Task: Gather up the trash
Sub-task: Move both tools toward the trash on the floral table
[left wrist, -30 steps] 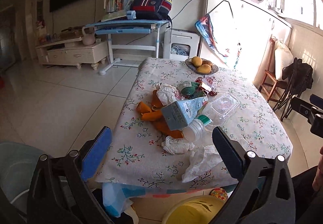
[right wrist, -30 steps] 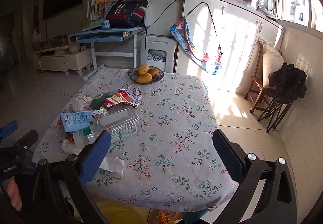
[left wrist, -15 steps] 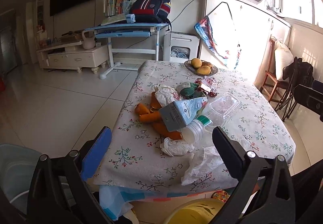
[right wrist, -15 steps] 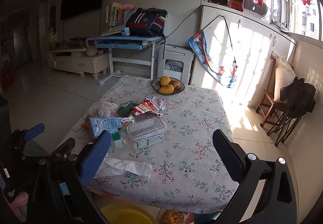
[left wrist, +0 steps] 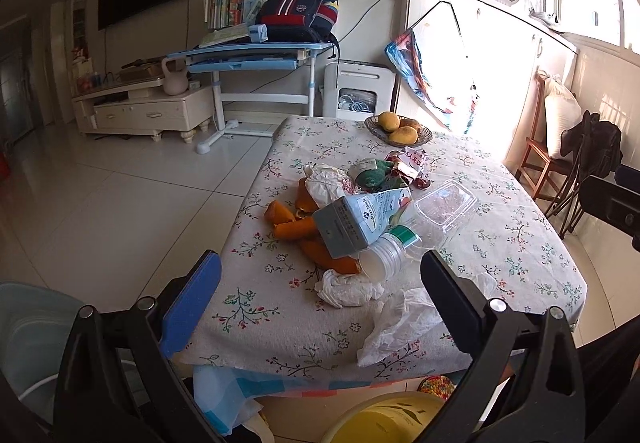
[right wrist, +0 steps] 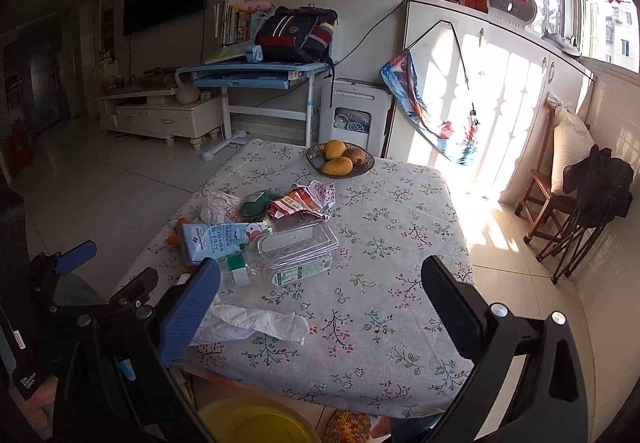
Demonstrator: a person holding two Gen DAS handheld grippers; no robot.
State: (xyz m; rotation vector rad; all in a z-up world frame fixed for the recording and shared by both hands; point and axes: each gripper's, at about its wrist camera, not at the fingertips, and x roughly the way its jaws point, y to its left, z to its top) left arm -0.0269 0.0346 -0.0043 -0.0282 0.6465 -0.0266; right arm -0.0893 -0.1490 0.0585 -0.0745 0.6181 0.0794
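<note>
Trash lies in a heap on the floral table (left wrist: 520, 243): a blue milk carton (left wrist: 360, 221) (right wrist: 218, 241), a clear plastic bottle (left wrist: 390, 253), a clear clamshell box (left wrist: 444, 203) (right wrist: 298, 247), orange peels (left wrist: 294, 229), crumpled tissues (left wrist: 346, 289), a white wrapper (left wrist: 400, 327) (right wrist: 252, 323), a red snack bag (right wrist: 300, 201) and a green item (left wrist: 374, 171). My left gripper (left wrist: 320, 307) is open and empty, held before the table's near edge. My right gripper (right wrist: 320, 307) is open and empty, above the near edge. A yellow bin (left wrist: 384, 421) (right wrist: 252, 423) sits below the table.
A bowl of mangoes (left wrist: 398, 129) (right wrist: 340, 159) stands at the table's far end. A blue desk (left wrist: 256, 55) with a backpack, a TV cabinet (left wrist: 144, 111) and a white cupboard (right wrist: 500, 83) line the walls. A wooden chair (right wrist: 540, 199) stands right. A light-blue bin (left wrist: 24, 331) is at left.
Both grippers have drawn back and risen a little from the table, so more of the room shows. The right gripper swung left. Both stay open; the trash has not moved.
</note>
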